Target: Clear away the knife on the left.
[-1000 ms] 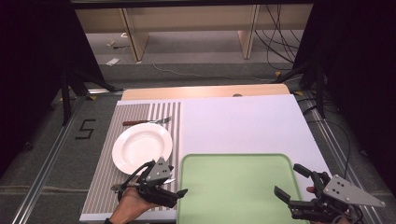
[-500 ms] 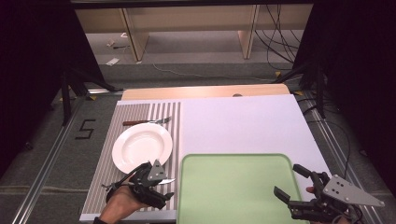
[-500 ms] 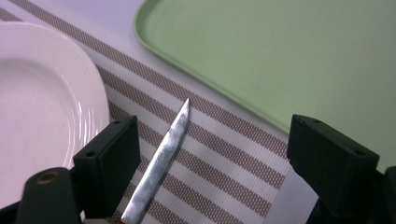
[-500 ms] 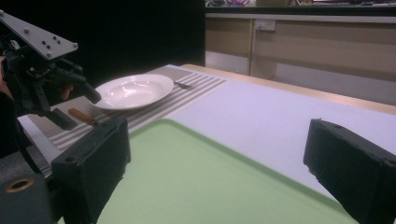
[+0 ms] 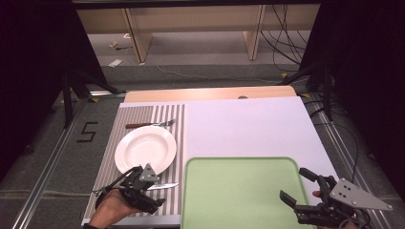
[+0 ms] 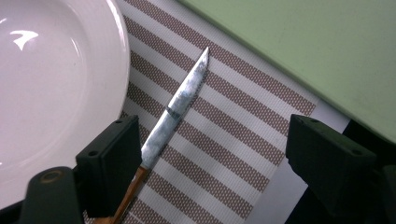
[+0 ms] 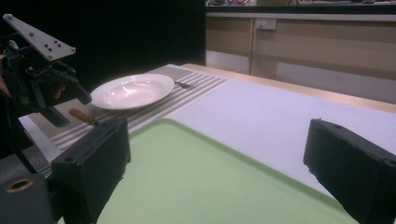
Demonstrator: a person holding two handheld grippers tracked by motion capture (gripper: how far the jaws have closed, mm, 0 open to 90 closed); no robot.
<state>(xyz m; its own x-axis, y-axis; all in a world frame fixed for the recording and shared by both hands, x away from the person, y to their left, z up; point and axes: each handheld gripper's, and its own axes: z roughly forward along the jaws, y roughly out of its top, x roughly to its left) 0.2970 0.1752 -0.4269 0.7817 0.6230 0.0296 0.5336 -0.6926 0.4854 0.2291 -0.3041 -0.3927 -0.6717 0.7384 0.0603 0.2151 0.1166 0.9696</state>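
Observation:
A knife [image 6: 185, 95] with a wooden handle lies on the striped placemat [image 6: 224, 154], between a white plate [image 6: 51, 88] and a green tray [image 6: 308, 42]. My left gripper [image 6: 219, 163] hovers open over the knife, whose handle runs under the left jaw. In the high view the left gripper [image 5: 151, 192] is at the near left, and the knife blade [image 5: 163, 186] pokes out toward the tray [image 5: 239, 191]. My right gripper [image 5: 298, 187] is open at the tray's near right corner, holding nothing. The right gripper view has its jaws [image 7: 224, 163] wide apart above the tray [image 7: 210, 177].
A fork [image 5: 151, 124] lies on the placemat beyond the plate [image 5: 145, 149]. The white table top [image 5: 243, 129] stretches behind the tray. The table's near edge is just below both grippers. Dark stands and cables flank the table on the floor.
My left gripper has drawn back to the left and toward the near edge, uncovering the knife's blade on the placemat. The right gripper has stayed still.

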